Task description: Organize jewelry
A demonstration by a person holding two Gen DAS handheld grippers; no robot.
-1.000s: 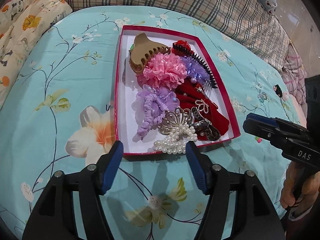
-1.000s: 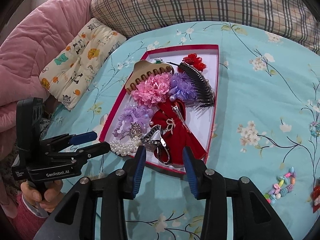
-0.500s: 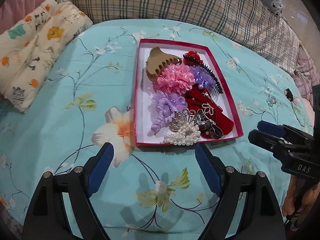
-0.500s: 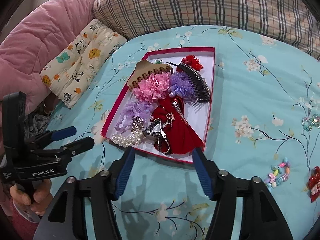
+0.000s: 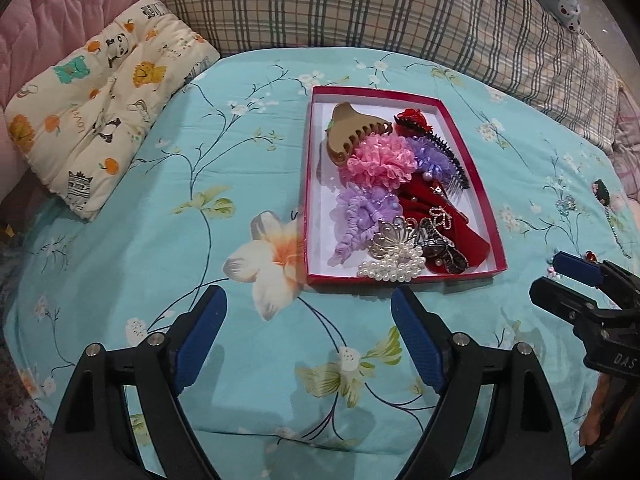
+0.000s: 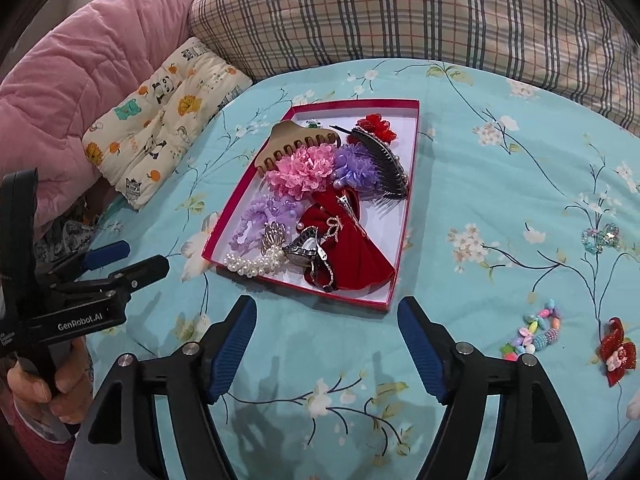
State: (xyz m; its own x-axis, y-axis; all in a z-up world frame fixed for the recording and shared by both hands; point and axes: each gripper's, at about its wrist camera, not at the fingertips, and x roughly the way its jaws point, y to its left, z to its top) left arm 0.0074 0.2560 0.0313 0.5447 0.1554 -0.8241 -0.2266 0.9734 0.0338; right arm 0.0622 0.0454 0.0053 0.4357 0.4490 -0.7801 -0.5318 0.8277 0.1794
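The red tray (image 6: 402,240), at frame centre on the bed (image 6: 480,200), is kept packed with hair ornaments; the right tool (image 6: 327,344), jaws just widened and empty, is held before it; the bead bracelet (image 6: 534,332) at lower right is left loose, presumably for collection; the left tool (image 5: 308,332) is likewise spread wide and empty.

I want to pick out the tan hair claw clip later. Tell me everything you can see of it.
The tan hair claw clip looks like matte plastic, with a curved, humped back and a row of rounded comb teeth. It lies on its side, closed, in the far left corner of the red-rimmed box, on the white floor. Its teeth face the pink ruffled flower, which overlaps them. Something small and green peeks out behind it. Neither gripper touches it.
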